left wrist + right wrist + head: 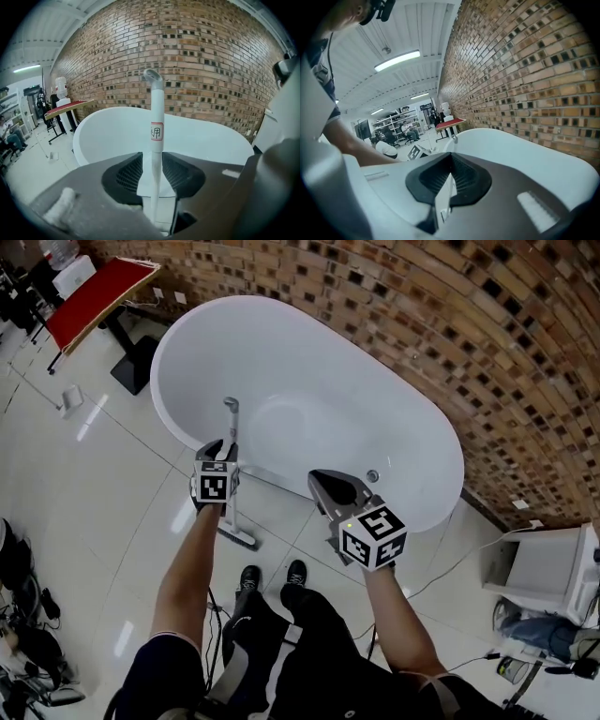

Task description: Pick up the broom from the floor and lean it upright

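One broom (231, 423) stands nearly upright at the centre left of the frame. Its brush head (240, 538) is on the floor (112, 484) and its pale handle rises against the near rim of the white bathtub (394, 390), where it appears to rest. Judging by that, the leaning step looks all but done: the rim gives the handle a support, and the bristles planted on the tiles should keep the foot from sliding. The left gripper (225, 448) sits around the handle about halfway up. Its jaws are spread wide with a gap on either side of the shaft, so they bracket the broom without pressing on it, likely as a guard in case it tips. That forearm reaches forward from the lower left, pointing somewhat downward. The right gripper (321, 482) hovers at the centre of the frame, well apart from the broom and angled toward the tub; its jaws are only a sliver apart and hold nothing. A brick wall (450, 315) curves across the upper right, and a red-topped table (98, 292) stands at the upper left
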Demonstrator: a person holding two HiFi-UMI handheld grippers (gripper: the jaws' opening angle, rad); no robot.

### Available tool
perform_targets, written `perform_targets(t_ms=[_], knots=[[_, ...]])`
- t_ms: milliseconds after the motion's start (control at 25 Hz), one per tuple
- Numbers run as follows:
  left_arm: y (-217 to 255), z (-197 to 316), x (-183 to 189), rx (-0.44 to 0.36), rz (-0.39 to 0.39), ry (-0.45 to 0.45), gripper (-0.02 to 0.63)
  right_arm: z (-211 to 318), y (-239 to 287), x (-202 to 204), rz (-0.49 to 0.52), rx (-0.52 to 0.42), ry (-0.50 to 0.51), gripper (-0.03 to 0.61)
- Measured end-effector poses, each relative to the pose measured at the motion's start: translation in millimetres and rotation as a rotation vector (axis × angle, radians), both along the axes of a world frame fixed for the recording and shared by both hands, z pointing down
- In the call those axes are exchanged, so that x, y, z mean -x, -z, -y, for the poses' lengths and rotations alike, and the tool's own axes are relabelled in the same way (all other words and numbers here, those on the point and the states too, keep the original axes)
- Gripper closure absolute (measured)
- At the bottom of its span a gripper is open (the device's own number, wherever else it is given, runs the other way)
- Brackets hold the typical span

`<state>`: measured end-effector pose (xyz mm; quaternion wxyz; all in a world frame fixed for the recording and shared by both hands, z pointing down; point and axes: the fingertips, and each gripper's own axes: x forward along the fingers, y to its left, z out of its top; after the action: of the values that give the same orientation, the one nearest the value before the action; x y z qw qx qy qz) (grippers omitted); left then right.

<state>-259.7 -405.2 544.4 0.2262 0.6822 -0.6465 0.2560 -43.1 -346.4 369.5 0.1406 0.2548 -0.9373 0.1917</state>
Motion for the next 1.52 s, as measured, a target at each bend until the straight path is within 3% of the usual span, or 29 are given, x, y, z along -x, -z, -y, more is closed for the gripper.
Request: perform_targets(t_ms=[280,360,520,720,1000,1200,1520], knots=[[73.0,-32.4,1.0,-0.154,-0.14,-0.025,0.481,-2.8,11.8,40.5,0.028,-0.01,0.069,0.572],[98.2,-43.8,1.6,-0.203,-0.149,-0.069,0.498,-6.2,19.5,53.5,0.049,-0.025,0.065,0.572],[135.8,-69.0,-15.4,-0.232,-0.215,-0.206,0.609,-19.8,33.7,72.4,0.057,-0.059,0.026,0.572],[186.4,-108.3,-40.9,-0.251,-0.32,-0.347,0.613,-44.4,59.1,92.5,0.12,-0.076,-0.024,0.572],[245.2,-148.1,-56.3,-0.35,-0.406,-0.411,0.612,-80.3,87.9,115.3,0.162,-0.14,-0.024,0.572],[269.7,-161.9,-58.7,-0.395,-0.436,-0.43,0.613,-95.6,107.3,123.3,0.149,-0.207,0.009,0.572],[289.6,-163.7,-58.2,-0.449,-0.4,-0.431,0.614,-99.3,125.0,121.6,0.155,-0.258,0.038,0.572]])
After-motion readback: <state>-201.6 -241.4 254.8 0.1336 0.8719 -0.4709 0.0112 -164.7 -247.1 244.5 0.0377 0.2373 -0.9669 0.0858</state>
